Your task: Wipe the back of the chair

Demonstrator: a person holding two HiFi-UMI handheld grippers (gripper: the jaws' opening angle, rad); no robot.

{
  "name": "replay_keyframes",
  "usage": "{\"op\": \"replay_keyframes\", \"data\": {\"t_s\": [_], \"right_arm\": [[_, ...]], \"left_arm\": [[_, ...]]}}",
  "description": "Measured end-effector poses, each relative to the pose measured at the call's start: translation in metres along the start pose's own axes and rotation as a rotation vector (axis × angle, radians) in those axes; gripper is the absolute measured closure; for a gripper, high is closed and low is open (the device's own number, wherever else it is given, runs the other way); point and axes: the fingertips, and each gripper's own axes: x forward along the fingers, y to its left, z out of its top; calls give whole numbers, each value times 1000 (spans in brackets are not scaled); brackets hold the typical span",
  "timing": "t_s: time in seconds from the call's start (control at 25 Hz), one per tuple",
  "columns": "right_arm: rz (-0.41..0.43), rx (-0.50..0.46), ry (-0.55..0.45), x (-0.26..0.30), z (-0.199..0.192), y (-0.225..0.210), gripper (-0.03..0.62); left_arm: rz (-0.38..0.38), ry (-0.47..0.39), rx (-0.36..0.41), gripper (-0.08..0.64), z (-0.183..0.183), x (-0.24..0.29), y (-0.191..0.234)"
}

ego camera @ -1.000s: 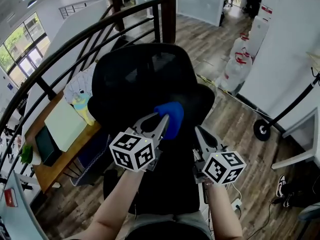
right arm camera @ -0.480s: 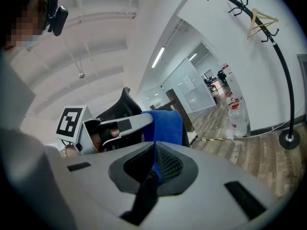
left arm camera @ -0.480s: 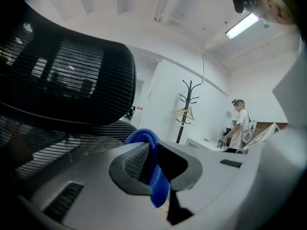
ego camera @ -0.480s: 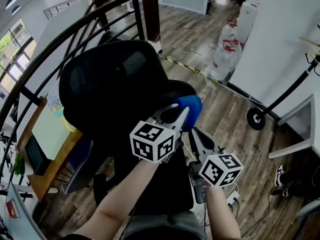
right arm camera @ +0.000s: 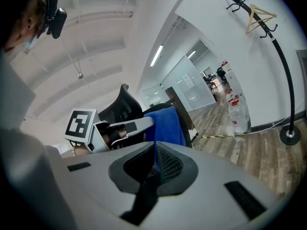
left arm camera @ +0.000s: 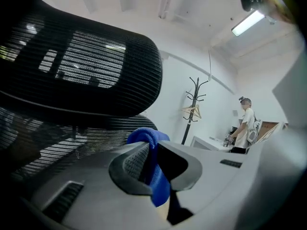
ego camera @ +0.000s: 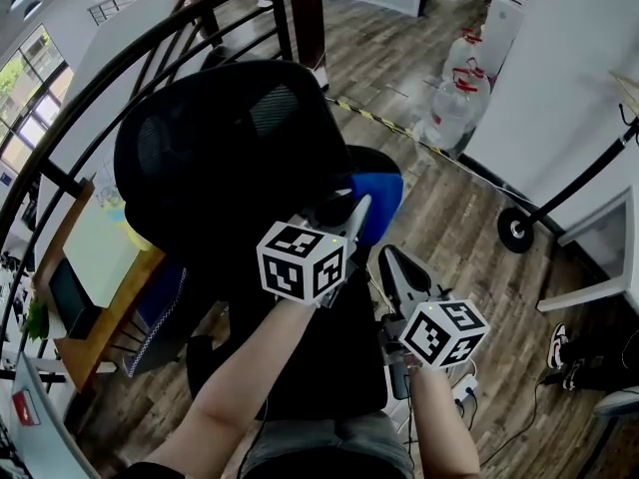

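Over the chair (ego camera: 230,158), in the head view, our left gripper (ego camera: 351,214) reaches forward to the right-hand edge of the black mesh back. A blue cloth (ego camera: 379,203) is bunched at its tip. The cloth sits at that edge of the chair, low beside the mesh; from above we cannot tell whether it presses on the surface. Our right gripper (ego camera: 391,259) hangs lower and nearer to us, right of the chair and apart from the cloth. We judge it is held back to leave the wiping arm room. Behind the chair curves a dark railing (ego camera: 95,88), and off to the chair's right stand water bottles (ego camera: 454,108).

Through the left gripper view, we see both jaws clamped on the cloth. A fold is pinched between the ribbed pads and a wad stands out past the tips. That wad is what would meet the chair, so the hard jaws need not touch the mesh. The chair's mesh fills the space just behind and above the cloth. Well beyond the chair are a coat stand (left arm camera: 194,104) and a person (left arm camera: 245,123) by the far wall.

Through the right gripper view, the jaws are drawn together with nothing gripped. The blue showing above the narrow slit is the cloth farther off, carried by the left gripper in front of the chair. We judge the wipe to be at the back's right edge, with much of the mesh yet to be covered.
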Motion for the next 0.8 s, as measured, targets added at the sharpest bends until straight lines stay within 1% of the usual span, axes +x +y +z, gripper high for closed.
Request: {"op": "replay_keyframes", "data": {"t_s": [0.16,0.4,0.8], "right_arm": [[12,0,4,3,-2,9,561],[43,-26,27,12,-8,26,561],[92,-32,70,28,-23,52,561]], "left_arm": [[28,6,-12,512,-3,-11,11],[76,5,-29,512,-8,-32,31],[151,-23,-59,512,-4,-71,64]]}}
